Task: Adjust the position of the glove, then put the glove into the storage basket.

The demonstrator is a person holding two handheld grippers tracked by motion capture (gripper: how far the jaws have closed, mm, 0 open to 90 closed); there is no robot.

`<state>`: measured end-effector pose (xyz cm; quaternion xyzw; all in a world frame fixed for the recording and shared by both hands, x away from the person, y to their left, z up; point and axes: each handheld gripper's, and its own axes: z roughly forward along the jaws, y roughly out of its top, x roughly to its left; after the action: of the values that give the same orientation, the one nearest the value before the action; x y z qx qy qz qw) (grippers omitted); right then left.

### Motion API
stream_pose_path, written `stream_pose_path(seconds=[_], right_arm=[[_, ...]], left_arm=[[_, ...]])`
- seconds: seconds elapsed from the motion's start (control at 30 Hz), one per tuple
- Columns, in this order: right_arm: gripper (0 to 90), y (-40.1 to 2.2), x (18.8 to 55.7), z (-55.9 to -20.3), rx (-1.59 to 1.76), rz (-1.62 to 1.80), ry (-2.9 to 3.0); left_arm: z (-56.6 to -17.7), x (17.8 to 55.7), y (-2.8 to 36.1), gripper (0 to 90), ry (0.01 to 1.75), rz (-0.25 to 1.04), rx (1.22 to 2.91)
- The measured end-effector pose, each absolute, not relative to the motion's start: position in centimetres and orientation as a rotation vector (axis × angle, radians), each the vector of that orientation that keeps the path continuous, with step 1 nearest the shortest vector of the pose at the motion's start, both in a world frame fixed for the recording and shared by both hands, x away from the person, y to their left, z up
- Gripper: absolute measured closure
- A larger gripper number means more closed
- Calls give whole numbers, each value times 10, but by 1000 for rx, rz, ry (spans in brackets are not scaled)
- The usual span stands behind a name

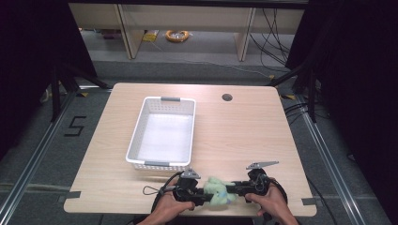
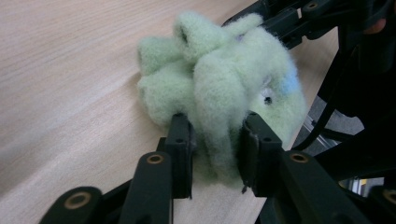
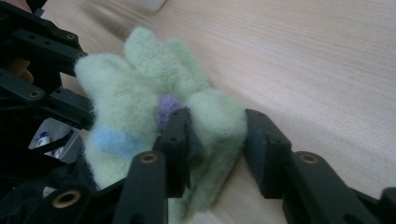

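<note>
A fluffy pale green plush toy (image 1: pixel 218 189) with a blue patch and a purple spot lies near the table's front edge, between my two grippers. My left gripper (image 1: pixel 197 190) comes at it from the left. In the left gripper view its jaws pinch a fold of the plush toy (image 2: pixel 219 88), so the left gripper (image 2: pixel 215 140) is shut on it. My right gripper (image 1: pixel 237 188) comes from the right. In the right gripper view its jaws squeeze a lobe of the plush toy (image 3: pixel 140 98), the right gripper (image 3: pixel 217 140) shut on it.
A white perforated basket (image 1: pixel 136 140) stands empty on the left middle of the wooden table (image 1: pixel 244 136). A round cable hole (image 1: pixel 227 97) sits at the table's back right. The table's front edge runs just below the hands.
</note>
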<state>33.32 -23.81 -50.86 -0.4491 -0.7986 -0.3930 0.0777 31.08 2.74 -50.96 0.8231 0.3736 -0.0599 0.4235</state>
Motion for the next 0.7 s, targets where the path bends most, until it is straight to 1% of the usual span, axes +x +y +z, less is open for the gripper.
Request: stream_pose_path(seconds=[0.07, 0.1, 0.23, 0.4, 0.7], right_arm=[[686, -238, 333, -509, -1309, -1188, -2394], [719, -237, 332, -508, -1297, -1188, -2417], [749, -235, 330, -505, -1270, -1204, -2463], [766, -236, 327, -502, -1275, -1227, -2484], [769, -235, 325, -493, -1236, -1294, -2465]], left_arm=[[-509, 310, 27, 700, 942, -151, 2049], [-508, 310, 28, 721, 928, -159, 2054], [-507, 309, 29, 751, 922, -157, 2047], [-504, 309, 33, 767, 907, -174, 2046], [-497, 307, 39, 771, 908, -186, 2015]])
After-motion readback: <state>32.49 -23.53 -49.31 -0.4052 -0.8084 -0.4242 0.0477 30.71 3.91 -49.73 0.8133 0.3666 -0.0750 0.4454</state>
